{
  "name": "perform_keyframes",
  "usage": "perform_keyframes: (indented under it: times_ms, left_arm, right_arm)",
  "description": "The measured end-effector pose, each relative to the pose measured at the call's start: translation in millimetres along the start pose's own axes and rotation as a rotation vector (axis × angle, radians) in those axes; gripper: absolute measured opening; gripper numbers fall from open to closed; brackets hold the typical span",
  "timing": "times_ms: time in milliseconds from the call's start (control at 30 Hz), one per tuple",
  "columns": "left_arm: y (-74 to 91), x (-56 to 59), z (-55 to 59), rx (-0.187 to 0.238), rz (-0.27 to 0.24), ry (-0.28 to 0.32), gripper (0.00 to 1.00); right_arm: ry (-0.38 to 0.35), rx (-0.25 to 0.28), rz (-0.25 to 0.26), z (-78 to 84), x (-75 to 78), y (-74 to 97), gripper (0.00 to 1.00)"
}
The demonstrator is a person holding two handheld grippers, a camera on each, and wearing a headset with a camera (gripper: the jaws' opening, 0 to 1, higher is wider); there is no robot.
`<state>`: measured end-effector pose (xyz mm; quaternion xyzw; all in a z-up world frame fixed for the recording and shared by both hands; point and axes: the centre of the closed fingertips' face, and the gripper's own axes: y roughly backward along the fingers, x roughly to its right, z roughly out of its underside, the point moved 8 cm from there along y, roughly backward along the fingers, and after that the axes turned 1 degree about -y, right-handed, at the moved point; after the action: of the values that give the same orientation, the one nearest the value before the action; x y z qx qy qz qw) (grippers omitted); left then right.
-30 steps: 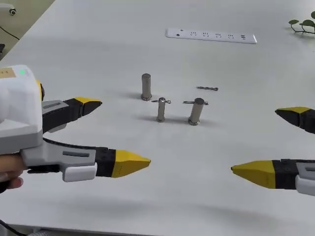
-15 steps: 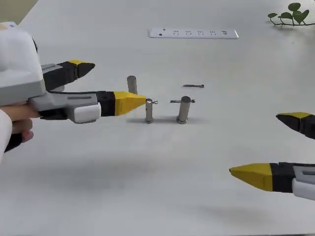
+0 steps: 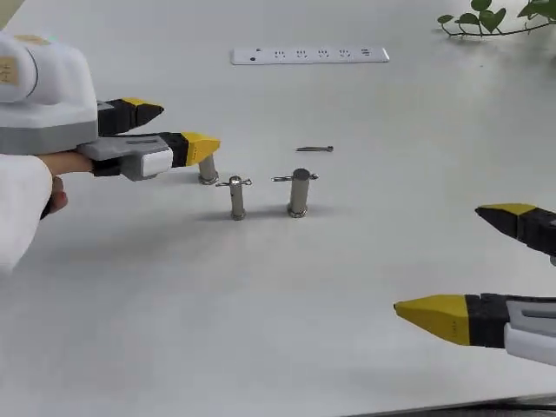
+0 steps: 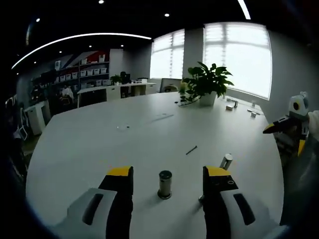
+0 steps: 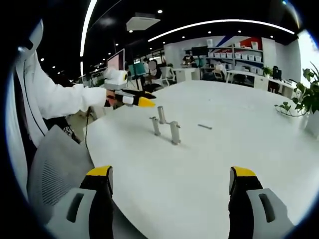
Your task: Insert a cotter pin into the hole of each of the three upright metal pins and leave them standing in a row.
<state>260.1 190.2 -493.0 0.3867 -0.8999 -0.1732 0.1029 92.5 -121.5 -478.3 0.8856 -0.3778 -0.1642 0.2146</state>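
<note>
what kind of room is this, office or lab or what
Probably an open-plan office or meeting space, used here as a workbench. There is a big white table with a power strip on it, a potted plant by large windows, and shelves along the far wall.

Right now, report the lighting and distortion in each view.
Head view: soft even light, faint shadows beside the pins, all sharp. Left gripper view: fisheye curves the table, windows blown out. Right gripper view: same bowing, ceiling strip arcs.
</note>
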Motion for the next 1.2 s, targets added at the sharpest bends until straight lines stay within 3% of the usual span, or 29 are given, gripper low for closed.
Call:
perform_keyframes:
  times_ms: [100, 267, 333, 567, 633, 800, 1100, 1167, 1200]
  left_arm:
    - [-9.6, -1.8, 9.7, -0.055, 0.006, -0.019, 0.47]
    - [-20.5, -2.7, 19.1, -0.087, 0.020, -0.025, 0.34]
    - [-23.1, -5.1, 21.9, -0.110, 0.001, -0.035, 0.31]
    - [-27.2, -7.8, 24.9, -0.123, -0.013, -0.049, 0.18]
    - [-28.0, -7.2, 25.4, -0.119, 0.003, -0.044, 0.10]
    - [-30.0, -7.5, 23.1, -0.116, 0.012, -0.060, 0.10]
    - [-28.9, -2.7, 22.0, -0.141, -0.027, -0.099, 0.09]
    - [-27.3, -3.9, 22.3, -0.143, -0.050, -0.080, 0.09]
    - [-25.5, -5.7, 21.5, -0.129, -0.074, -0.018, 0.09]
  right_arm:
    - [-0.007, 0.004, 0.010, 0.0, 0.9, 2.5, 0.95]
    - [-0.019, -0.002, 0.022, 3.0, 0.1, 6.5, 0.95]
    - [-0.020, -0.003, 0.025, 4.3, -0.9, 7.7, 0.95]
    - [-0.026, 0.001, 0.041, 6.3, -1.8, 10.6, 0.93]
    - [-0.027, 0.001, 0.043, 6.3, -1.5, 11.3, 0.93]
    - [-0.036, 0.002, 0.046, 6.7, -0.9, 13.1, 0.93]
    - [-0.029, 0.001, 0.039, 5.3, -1.1, 11.7, 0.92]
    - [-0.027, 0.004, 0.040, 4.9, -0.9, 11.9, 0.91]
    - [-0.024, 0.010, 0.041, 4.5, -1.0, 12.3, 0.91]
